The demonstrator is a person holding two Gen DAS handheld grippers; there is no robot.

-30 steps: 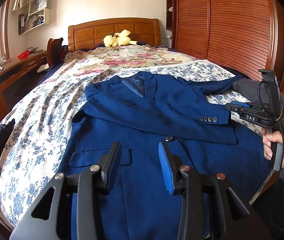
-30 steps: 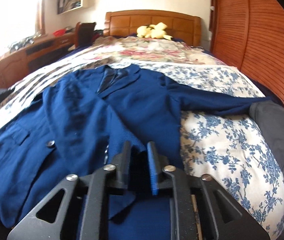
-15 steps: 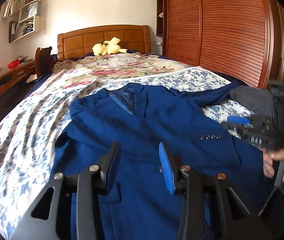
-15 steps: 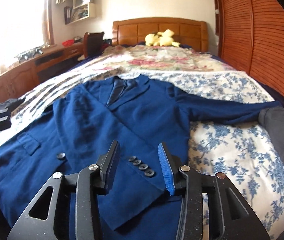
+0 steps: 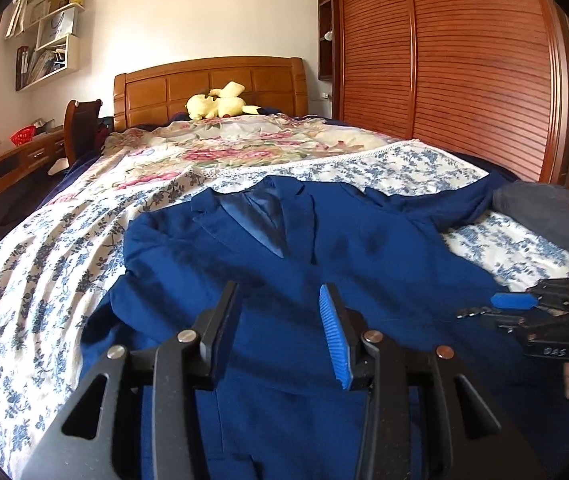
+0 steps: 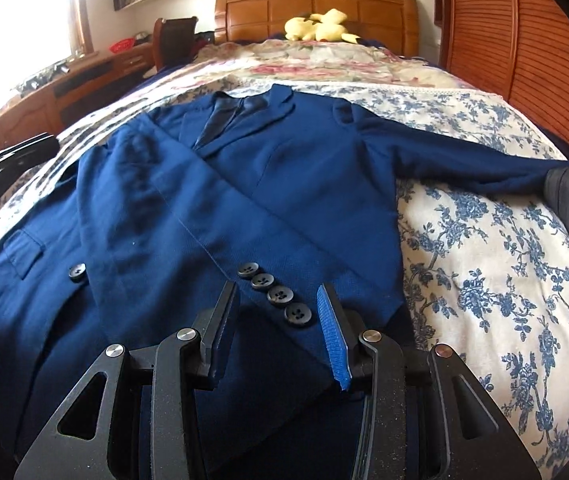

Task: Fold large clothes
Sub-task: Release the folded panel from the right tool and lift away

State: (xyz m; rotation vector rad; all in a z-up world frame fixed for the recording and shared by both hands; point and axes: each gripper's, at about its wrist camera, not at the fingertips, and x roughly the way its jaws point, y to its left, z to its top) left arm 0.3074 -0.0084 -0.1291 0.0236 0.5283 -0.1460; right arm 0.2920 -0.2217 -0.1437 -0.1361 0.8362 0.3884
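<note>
A navy blue suit jacket [image 5: 324, 264] lies front-up on the bed, collar toward the headboard; it also fills the right wrist view [image 6: 188, 216]. One sleeve is folded across the chest, its cuff with several black buttons [image 6: 274, 294] just ahead of my right gripper [image 6: 278, 328], which is open and empty. The other sleeve [image 6: 464, 160] stretches out to the right. My left gripper [image 5: 280, 328] is open and empty, low over the jacket's lower front. The right gripper also shows at the right edge of the left wrist view [image 5: 512, 308].
The bed has a blue-flowered cover [image 6: 484, 264] and a rose quilt [image 5: 244, 148] further back. A yellow plush toy [image 5: 218, 106] lies by the wooden headboard. A dark grey garment [image 5: 536, 208] lies at the right. Slatted wardrobe doors [image 5: 464, 60] stand right, a desk [image 6: 76, 84] left.
My right gripper opened and let go of the folded sleeve cuff, then drew back slightly. My left gripper stayed open and moved lower and nearer over the jacket.
</note>
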